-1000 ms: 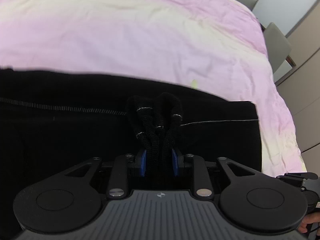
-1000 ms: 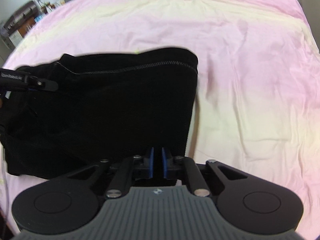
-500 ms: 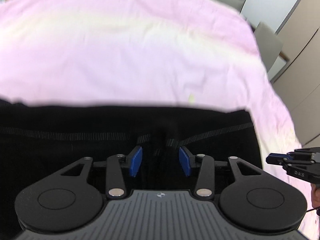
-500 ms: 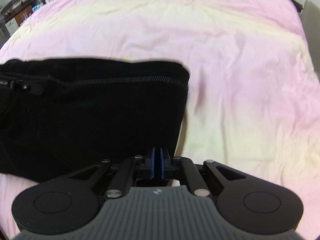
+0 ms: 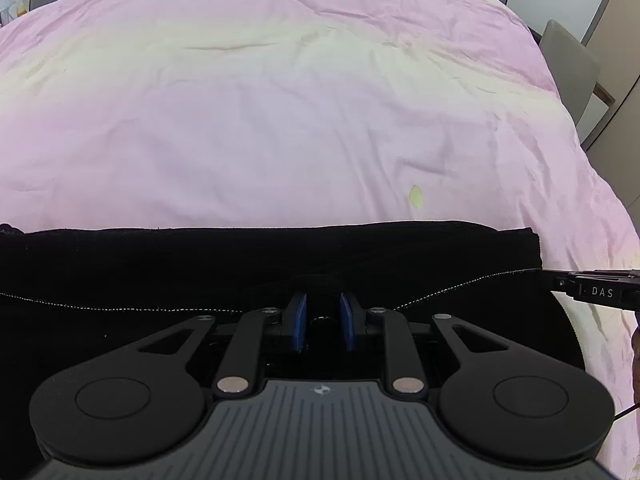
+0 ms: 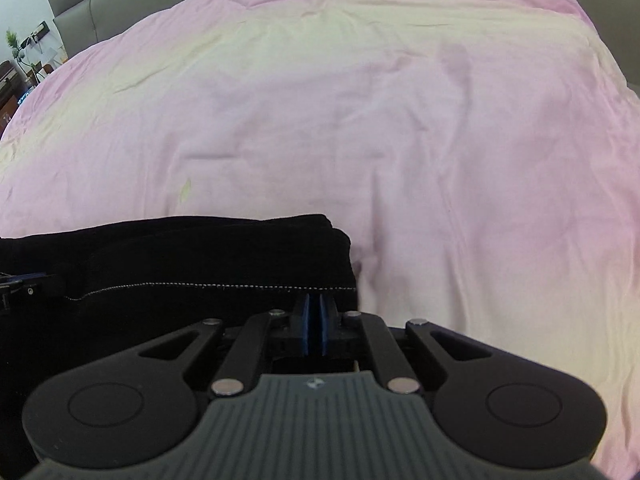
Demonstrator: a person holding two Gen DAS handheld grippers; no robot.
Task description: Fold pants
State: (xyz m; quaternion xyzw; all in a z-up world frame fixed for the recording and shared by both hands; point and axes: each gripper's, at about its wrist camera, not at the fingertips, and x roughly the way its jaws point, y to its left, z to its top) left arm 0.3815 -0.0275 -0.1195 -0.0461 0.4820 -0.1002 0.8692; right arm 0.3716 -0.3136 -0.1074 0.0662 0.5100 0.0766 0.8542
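The black pants (image 5: 248,264) lie folded on the pink bedspread (image 5: 280,120), with a white stitched seam across them. My left gripper (image 5: 323,312) sits over the pants with its blue pads (image 5: 298,322) apart around a bunched black lump of cloth or drawstring; it does not visibly clamp it. My right gripper (image 6: 314,312) is shut on the pants' right edge (image 6: 336,276) at the seam. It also shows at the right of the left wrist view (image 5: 596,290). The left gripper shows at the left edge of the right wrist view (image 6: 24,284).
The pink and pale yellow bedspread (image 6: 360,120) stretches away ahead of the pants. A grey headboard (image 6: 100,4) and a shelf with a plant (image 6: 16,48) stand at the far left. A grey chair (image 5: 568,68) and cabinet doors stand past the bed's right side.
My left gripper let go of the drawstring bundle and opened, then narrowed again around a lump of cloth. Both grippers lowered, and the pants' folded top edge now lies flat on the bed.
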